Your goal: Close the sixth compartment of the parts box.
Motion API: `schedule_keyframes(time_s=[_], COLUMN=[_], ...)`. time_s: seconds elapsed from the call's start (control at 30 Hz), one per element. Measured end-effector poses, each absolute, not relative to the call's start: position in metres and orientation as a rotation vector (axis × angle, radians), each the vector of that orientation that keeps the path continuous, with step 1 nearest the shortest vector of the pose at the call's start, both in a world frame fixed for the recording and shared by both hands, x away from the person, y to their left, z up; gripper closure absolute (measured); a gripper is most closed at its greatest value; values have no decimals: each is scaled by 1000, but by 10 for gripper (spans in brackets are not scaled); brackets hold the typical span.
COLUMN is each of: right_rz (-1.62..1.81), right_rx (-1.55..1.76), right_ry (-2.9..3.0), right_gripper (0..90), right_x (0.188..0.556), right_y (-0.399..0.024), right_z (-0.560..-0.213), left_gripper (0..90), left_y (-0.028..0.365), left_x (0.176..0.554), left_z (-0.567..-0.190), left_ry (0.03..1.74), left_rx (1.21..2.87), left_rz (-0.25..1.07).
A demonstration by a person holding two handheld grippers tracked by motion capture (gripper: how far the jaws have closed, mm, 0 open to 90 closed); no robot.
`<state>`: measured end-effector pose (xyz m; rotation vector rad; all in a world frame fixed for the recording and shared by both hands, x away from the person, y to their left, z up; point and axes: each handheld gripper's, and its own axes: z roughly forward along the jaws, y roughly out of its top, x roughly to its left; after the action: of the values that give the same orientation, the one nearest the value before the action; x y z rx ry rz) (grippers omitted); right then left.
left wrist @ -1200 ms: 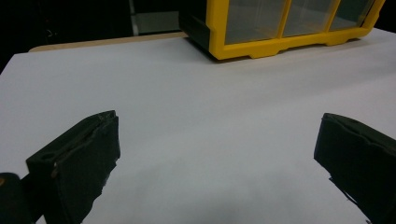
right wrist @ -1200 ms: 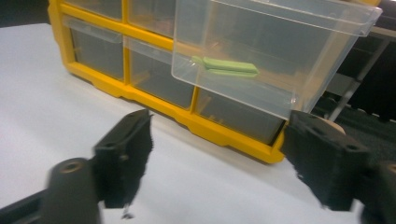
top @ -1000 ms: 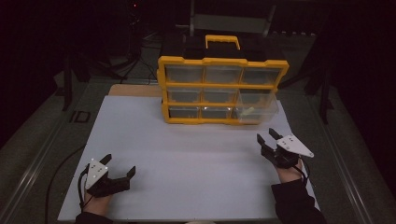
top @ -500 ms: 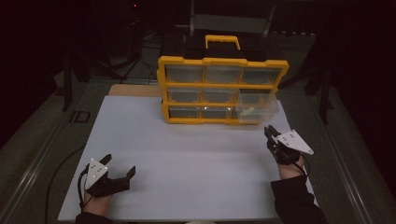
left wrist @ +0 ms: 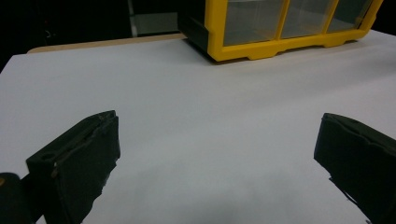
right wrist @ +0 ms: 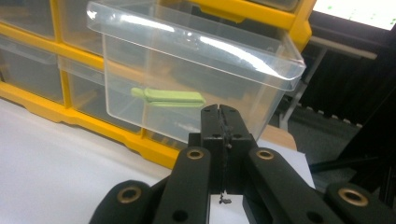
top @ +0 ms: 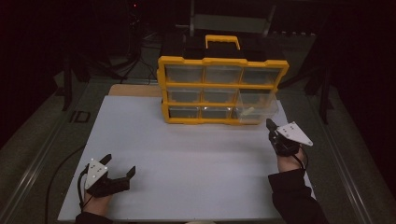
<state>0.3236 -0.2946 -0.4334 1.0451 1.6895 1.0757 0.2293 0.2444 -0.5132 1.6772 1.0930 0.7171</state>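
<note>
The right gripper (right wrist: 223,112) has just been closing and its jaws are now sitting pressed together with nothing between them. It's pointing at the clear plastic drawer (right wrist: 187,74) sticking out of the yellow plastic organizer cabinet (top: 222,88), just ahead of its tips. A pale green flat piece (right wrist: 169,96) is lying inside that drawer. The left gripper (top: 117,169) is resting wide open over the white table sheet (left wrist: 196,107), well apart from the cabinet.
</note>
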Motion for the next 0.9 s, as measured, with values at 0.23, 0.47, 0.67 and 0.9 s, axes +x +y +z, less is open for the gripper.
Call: schedule_keyframes(time_s=[0.23,0.47,0.67,0.9], right_rz=[1044,1031,1019,1029], right_rx=[1052,1071,1079,1090], right_ry=[1710,1713,1727,1740], right_gripper=[900,900,900,900], right_x=[330,337,342,348], right_y=[-290,-288,-286,-284], right_z=[-434,-436,-435,-434], left_gripper=[12,12,12,12], left_y=[245,245,245,245], left_x=[230,230,230,230], left_z=[-514,-514,-514,-514], left_ry=[1095,1095,1097,1096], left_rx=[1677,1677,1675,1675], left_rz=[716,715,714,714])
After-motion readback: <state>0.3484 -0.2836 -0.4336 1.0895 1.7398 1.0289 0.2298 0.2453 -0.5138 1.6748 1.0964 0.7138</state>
